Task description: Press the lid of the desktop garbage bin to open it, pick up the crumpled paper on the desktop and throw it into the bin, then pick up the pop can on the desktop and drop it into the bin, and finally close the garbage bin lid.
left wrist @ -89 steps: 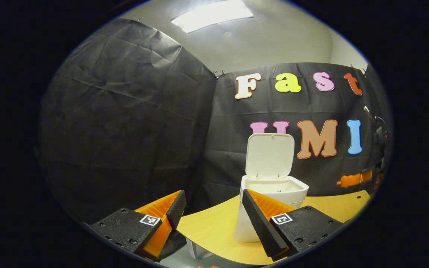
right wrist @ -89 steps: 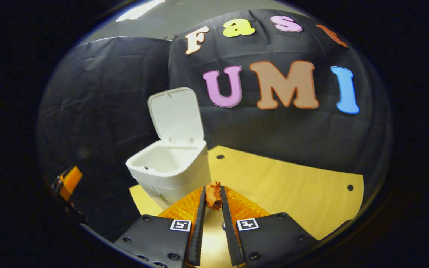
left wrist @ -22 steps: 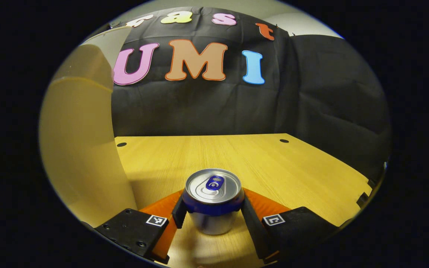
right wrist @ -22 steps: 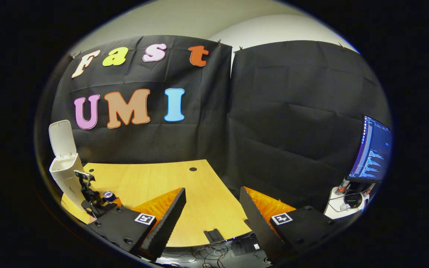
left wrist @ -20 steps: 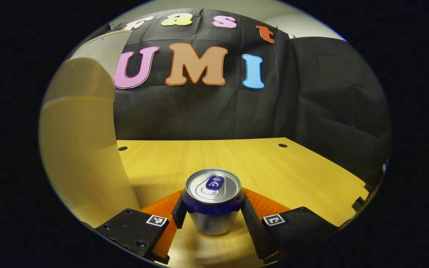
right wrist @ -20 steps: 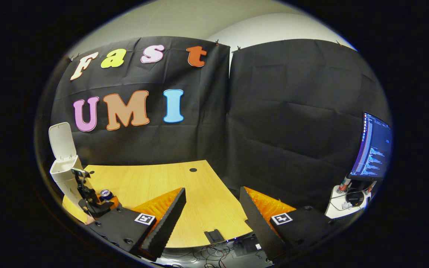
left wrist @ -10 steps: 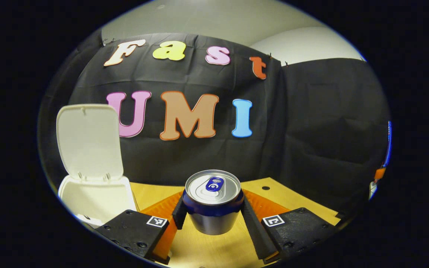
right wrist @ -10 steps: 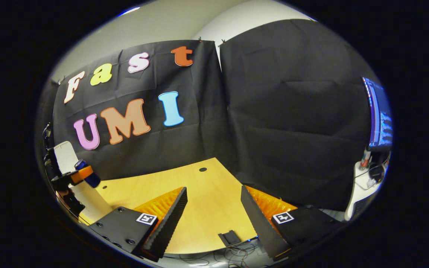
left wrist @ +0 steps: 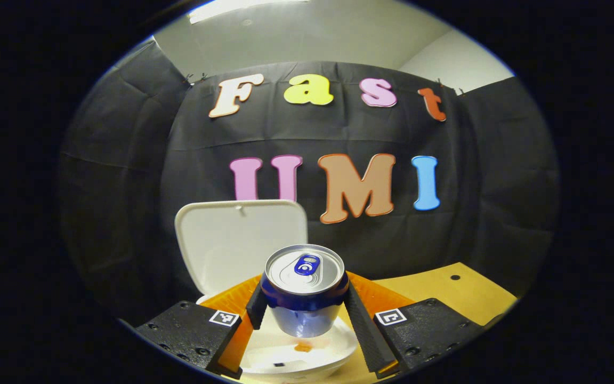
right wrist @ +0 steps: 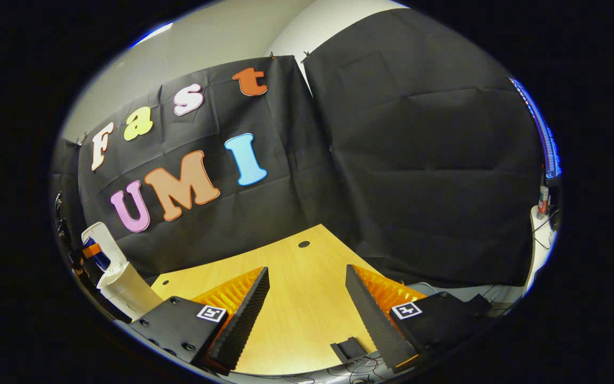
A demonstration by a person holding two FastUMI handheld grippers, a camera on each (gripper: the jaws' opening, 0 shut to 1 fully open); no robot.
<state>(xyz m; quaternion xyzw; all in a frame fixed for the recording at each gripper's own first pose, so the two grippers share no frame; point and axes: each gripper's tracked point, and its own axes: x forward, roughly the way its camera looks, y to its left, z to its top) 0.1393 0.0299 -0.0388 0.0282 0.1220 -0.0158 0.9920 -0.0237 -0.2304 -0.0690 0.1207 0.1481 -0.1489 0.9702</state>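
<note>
Left claw (left wrist: 304, 306) is clamped on the pop can (left wrist: 304, 290), one finger on each side of the can body, lower centre of the left gripper view. Can is upright, top facing the camera, lifted clear of the surface (left wrist: 445, 293).

Directly under and behind the can: the open garbage bin (left wrist: 296, 357), mouth visible at the bottom of the frame. A small orange scrap, the crumpled paper (left wrist: 303, 347), lies inside on the bin floor. Bin lid (left wrist: 240, 242) stands up and open behind the can, centre-left.

Right claw (right wrist: 307, 306) is apart, nothing between its fingers, bottom centre of the right gripper view. Below and past it, bare wood surface (right wrist: 296, 282) with a small dark bracket (right wrist: 348, 349) at its near edge.

Far left edge of the right gripper view: bin (right wrist: 120, 288) with lid (right wrist: 102, 242) up, and the can (right wrist: 93, 250) held over it by the left claw (right wrist: 86, 253). Right edge: a monitor (right wrist: 544, 133), seen edge-on.
</note>
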